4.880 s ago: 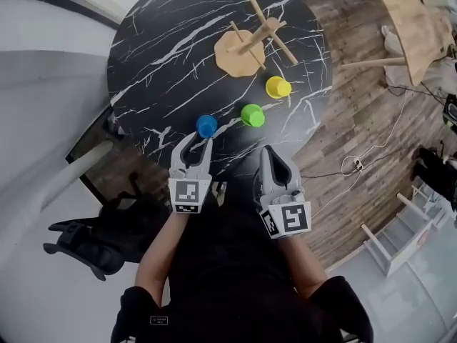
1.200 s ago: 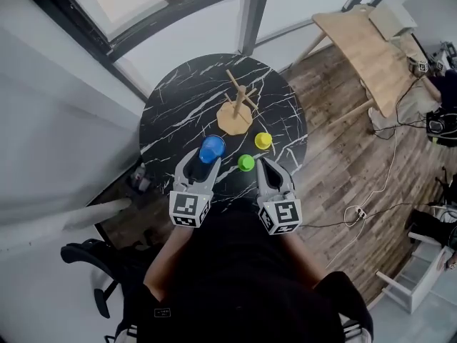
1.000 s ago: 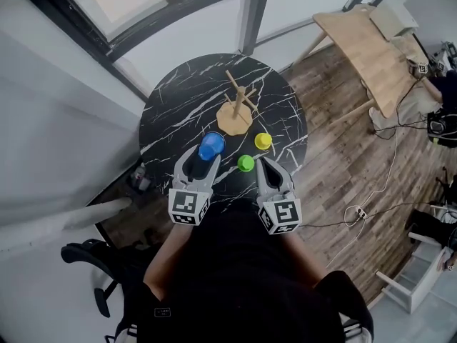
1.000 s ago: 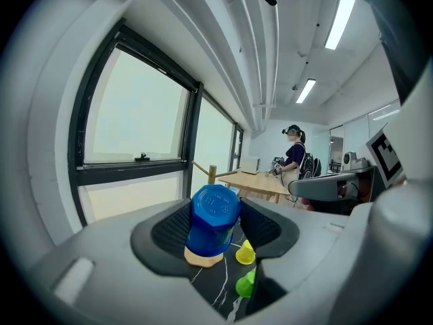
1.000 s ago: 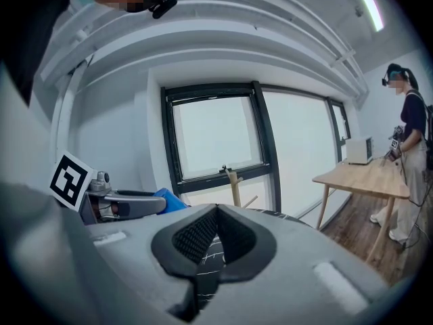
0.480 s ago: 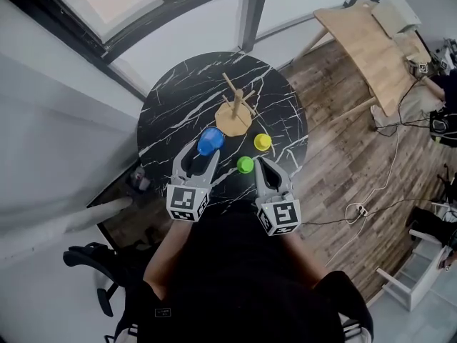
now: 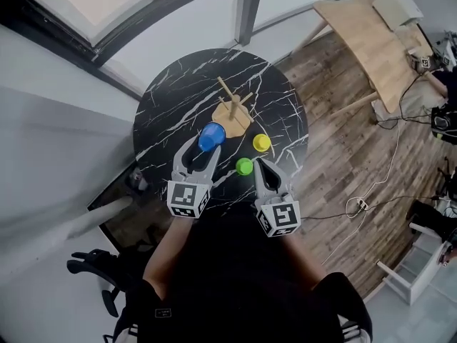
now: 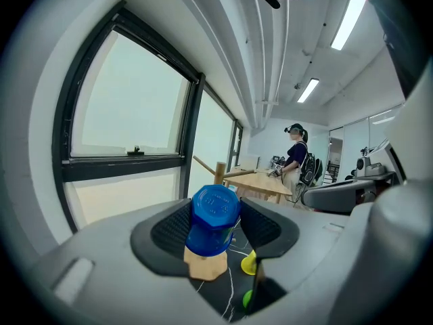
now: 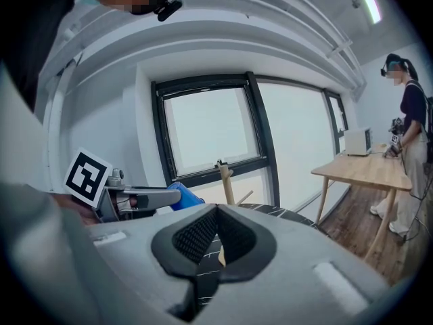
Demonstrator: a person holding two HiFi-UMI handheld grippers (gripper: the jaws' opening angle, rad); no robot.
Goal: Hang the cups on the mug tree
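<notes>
My left gripper (image 7: 206,146) is shut on the blue cup (image 7: 211,136) and holds it above the round black marble table (image 7: 171,106), close to the wooden mug tree (image 7: 233,113). In the left gripper view the blue cup (image 8: 214,222) sits between the ribbed pads, bottom toward the camera, with the mug tree (image 8: 218,175) behind it. The green cup (image 7: 245,166) and the yellow cup (image 7: 262,142) stand on the table. My right gripper (image 7: 262,167) is shut and empty, just right of the green cup. The right gripper view shows its tips (image 9: 215,217) meeting and the mug tree (image 9: 225,181) ahead.
A light wooden table (image 7: 371,34) stands to the right on the plank floor. Cables (image 7: 371,199) lie on that floor. A black office chair (image 7: 93,266) is at the lower left. A person (image 9: 409,147) stands beside the wooden table. Large windows are behind the marble table.
My left gripper has carried the blue cup forward, closer to the mug tree. The right gripper has edged slightly forward beside the green cup, still shut.
</notes>
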